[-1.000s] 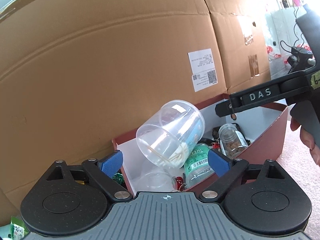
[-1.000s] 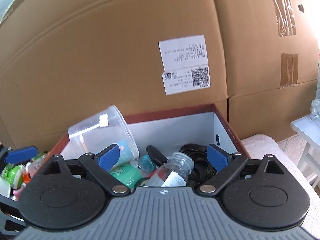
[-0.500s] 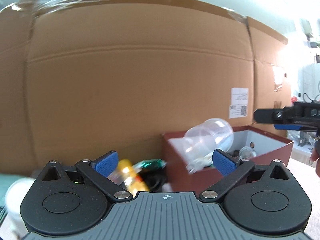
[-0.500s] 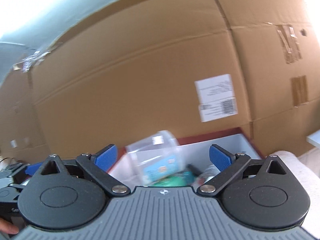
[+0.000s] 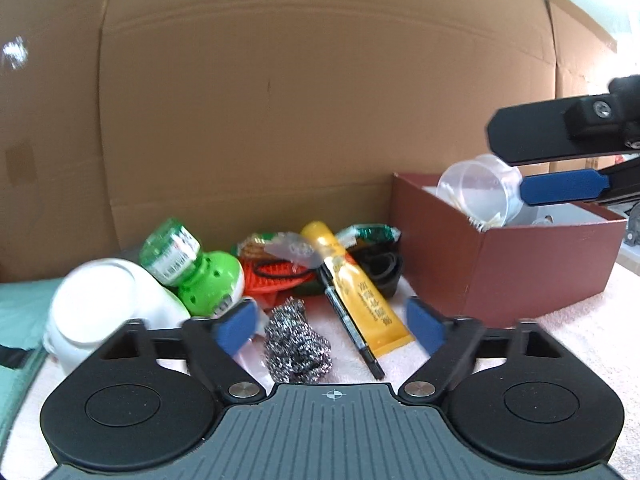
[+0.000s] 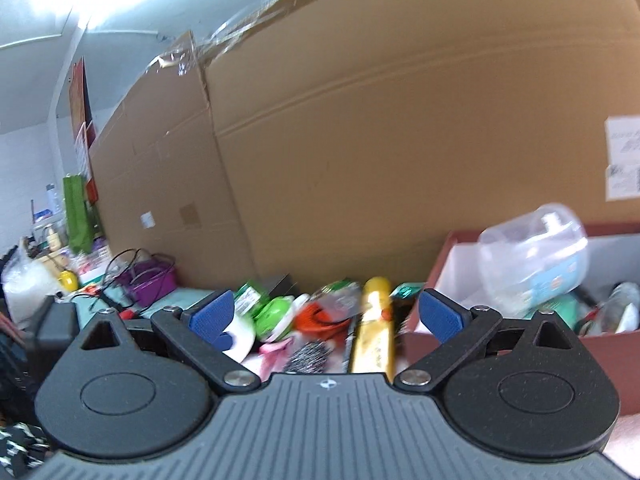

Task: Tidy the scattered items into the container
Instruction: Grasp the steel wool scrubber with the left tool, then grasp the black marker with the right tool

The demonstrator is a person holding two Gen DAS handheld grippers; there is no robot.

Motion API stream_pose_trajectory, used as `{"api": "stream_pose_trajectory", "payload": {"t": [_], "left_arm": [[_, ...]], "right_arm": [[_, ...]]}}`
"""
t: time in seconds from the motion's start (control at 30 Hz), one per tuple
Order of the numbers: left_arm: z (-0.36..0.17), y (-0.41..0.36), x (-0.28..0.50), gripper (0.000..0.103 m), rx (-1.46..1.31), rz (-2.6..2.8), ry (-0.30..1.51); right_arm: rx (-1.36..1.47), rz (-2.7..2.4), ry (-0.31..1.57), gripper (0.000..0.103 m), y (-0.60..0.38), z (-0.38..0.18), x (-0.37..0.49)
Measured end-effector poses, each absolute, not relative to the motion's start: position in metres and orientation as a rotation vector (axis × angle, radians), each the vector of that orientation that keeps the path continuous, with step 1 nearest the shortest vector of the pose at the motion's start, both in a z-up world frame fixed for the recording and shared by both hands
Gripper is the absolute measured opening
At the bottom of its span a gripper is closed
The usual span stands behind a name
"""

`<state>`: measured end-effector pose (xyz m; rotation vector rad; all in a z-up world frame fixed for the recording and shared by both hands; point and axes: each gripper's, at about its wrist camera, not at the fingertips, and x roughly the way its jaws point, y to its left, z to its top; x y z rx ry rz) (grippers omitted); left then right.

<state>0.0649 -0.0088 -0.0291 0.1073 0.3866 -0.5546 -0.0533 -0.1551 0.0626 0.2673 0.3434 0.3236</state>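
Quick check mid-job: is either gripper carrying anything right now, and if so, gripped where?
Nothing is held. The left gripper has just been closing but its pads touch nothing, with the steel scourer lying loose below. The right gripper is open and empty.

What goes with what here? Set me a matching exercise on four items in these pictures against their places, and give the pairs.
Things:
1. steel wool ball
2. yellow tube
3. clear plastic tub
4. green bottle

Places:
A. inside the red box
B. on a white pot at the pile's left
C. nearest the left tool, between its fingers
D. beside a black pen

Pairs: 1-C, 2-D, 3-A, 4-B
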Motion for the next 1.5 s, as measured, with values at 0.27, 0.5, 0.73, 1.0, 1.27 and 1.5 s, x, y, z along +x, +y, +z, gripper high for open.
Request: {"api": "stream_pose_trajectory", "payload": {"t": [0.27, 0.5, 0.73, 1.0, 1.27, 1.5], "left_arm": [[-0.046, -0.014, 0.079, 0.087, 0.154, -0.506, 0.411], [-0.051, -0.023, 0.099, 0.083, 0.177, -0.501, 0.465], [-0.06, -0.022, 0.115, 0.075, 0.168, -0.496, 0.575], [-0.063, -0.017, 0.12, 0.047, 0.15, -0.47, 0.61], [-0.06, -0.007, 0.105, 0.042, 0.143, -0.458, 0.56], [-0.054, 0.009, 0.083, 0.039, 0.121, -0.442, 0.512]], "right_arm": [[0.251, 0.315, 0.595, 0.066, -0.134, 0.076, 0.005], [0.146, 0.205, 0.775, 0.064, -0.108, 0.056, 0.063], [0.034, 0.233, 0.762, 0.06, -0.085, 0.059, 0.073], [0.094, 0.252, 0.809, 0.06, -0.091, 0.05, 0.093], [0.146, 0.239, 0.91, 0.061, -0.09, 0.034, 0.114], [0.145, 0.193, 0.953, 0.06, -0.09, 0.026, 0.123]]}}
